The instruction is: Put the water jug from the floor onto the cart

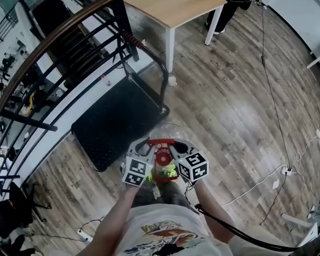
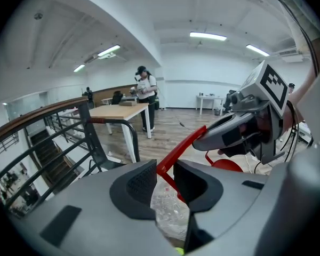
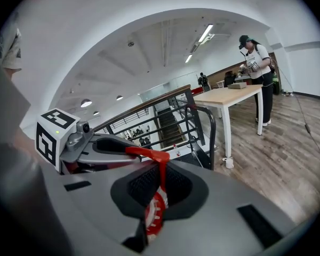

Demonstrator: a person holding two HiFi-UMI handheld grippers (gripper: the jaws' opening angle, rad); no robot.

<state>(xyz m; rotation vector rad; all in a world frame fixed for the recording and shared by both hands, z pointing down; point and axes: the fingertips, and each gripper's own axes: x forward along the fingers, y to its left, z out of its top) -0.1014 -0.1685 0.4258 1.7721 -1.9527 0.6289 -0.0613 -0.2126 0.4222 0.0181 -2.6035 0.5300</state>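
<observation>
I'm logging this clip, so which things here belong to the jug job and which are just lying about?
Job: jug, cart, left gripper, right gripper, both shut on the jug's handle.
Lying about: table, railing, floor cables, person at table.

The left forearm (image 1: 114, 217) and the right forearm (image 1: 210, 207) reach forward and converge on the red handle (image 1: 161, 142), one from each side of it, so that the two marker cubes sit close together just behind it. The left gripper (image 1: 145, 144) points forward and somewhat down, with its jaws partway apart and clamped on the handle's left end where the strip bends. The right gripper (image 1: 176, 144) is tilted much the same, its jaws pinched tight together on the thin strip at the handle's right end.
</observation>
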